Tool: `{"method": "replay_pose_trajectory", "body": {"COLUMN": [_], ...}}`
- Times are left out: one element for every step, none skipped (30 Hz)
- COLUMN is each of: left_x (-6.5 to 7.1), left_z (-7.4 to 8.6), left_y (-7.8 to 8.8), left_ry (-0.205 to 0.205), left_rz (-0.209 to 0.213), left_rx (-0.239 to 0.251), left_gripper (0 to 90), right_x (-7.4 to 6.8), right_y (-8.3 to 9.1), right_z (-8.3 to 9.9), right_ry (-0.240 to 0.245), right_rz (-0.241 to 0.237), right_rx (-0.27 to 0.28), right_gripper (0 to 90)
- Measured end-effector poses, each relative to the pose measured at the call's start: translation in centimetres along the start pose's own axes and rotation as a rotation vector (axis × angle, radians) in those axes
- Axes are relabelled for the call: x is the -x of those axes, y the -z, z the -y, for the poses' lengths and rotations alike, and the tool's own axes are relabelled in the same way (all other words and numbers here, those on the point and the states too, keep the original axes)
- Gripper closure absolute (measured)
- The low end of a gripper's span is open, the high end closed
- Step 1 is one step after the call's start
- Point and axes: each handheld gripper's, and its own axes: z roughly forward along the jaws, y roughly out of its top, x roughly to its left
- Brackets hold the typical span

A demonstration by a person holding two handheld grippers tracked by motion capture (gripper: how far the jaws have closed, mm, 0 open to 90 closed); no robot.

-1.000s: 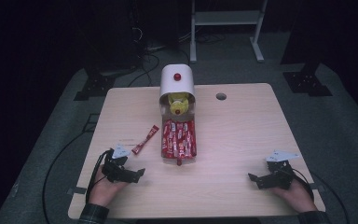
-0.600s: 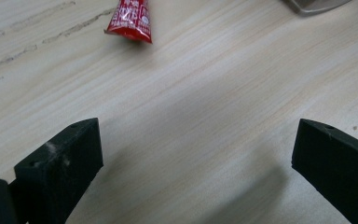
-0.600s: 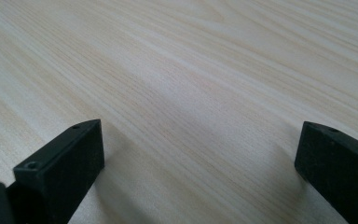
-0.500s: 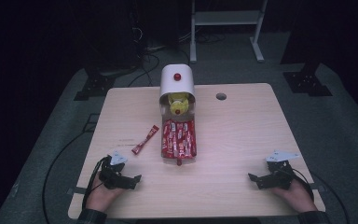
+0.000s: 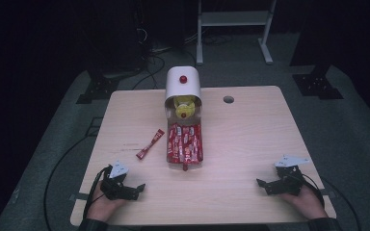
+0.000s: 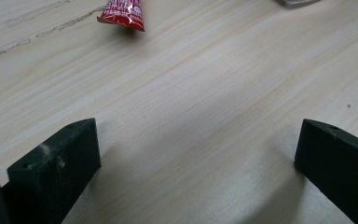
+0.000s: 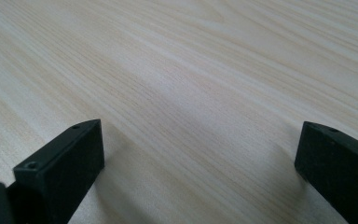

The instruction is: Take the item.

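Observation:
A single red sachet (image 5: 150,144) lies on the wooden table (image 5: 250,134) left of a clear tray (image 5: 185,142) packed with several red sachets. Behind the tray stands a white dispenser (image 5: 183,85) with a red knob and yellow contents at its mouth. My left gripper (image 5: 136,188) rests open near the front left edge, nothing between its jaws; the sachet's end (image 6: 122,13) shows far ahead in the left gripper view (image 6: 196,154). My right gripper (image 5: 264,185) rests open near the front right corner over bare wood (image 7: 200,154).
A round cable hole (image 5: 228,99) sits in the table's back right area. Black cables trail off both grippers over the table's front edge. A white stand (image 5: 233,29) rises on the floor behind the table.
My left gripper has drawn back toward the front left edge of the table. The right gripper has stayed put.

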Motion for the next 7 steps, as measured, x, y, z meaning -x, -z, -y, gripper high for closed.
{"method": "replay_pose_trajectory", "body": {"left_x": [0.03, 0.03, 0.03, 0.03, 0.03, 0.03, 0.04], "left_z": [0.04, 0.06, 0.06, 0.06, 0.06, 0.06, 0.06], "left_y": [0.01, 0.02, 0.03, 0.03, 0.03, 0.03, 0.03], "left_ry": [0.002, 0.000, 0.000, 0.000, 0.000, 0.000, 0.000], "left_rz": [0.001, 0.002, 0.002, 0.002, 0.002, 0.002, 0.002], "left_rx": [0.003, 0.004, 0.004, 0.004, 0.004, 0.004, 0.004], "left_gripper": [0.0, 0.0, 0.0, 0.0, 0.0, 0.0, 0.0], "right_x": [0.00, 0.00, -0.01, -0.01, -0.01, -0.01, 0.00], "right_y": [0.00, 0.00, 0.00, 0.00, 0.00, 0.00, 0.00], "right_z": [0.00, 0.00, 0.00, 0.00, 0.00, 0.00, 0.00], "right_ry": [0.000, 0.000, -0.001, -0.001, -0.002, -0.001, 0.000], "right_rz": [0.000, 0.000, 0.000, 0.000, 0.000, 0.001, 0.001], "right_rx": [0.000, 0.000, 0.000, 0.000, 0.000, 0.000, 0.000], "right_gripper": [0.3, 0.3, 0.3, 0.3, 0.3, 0.3, 0.3]}}
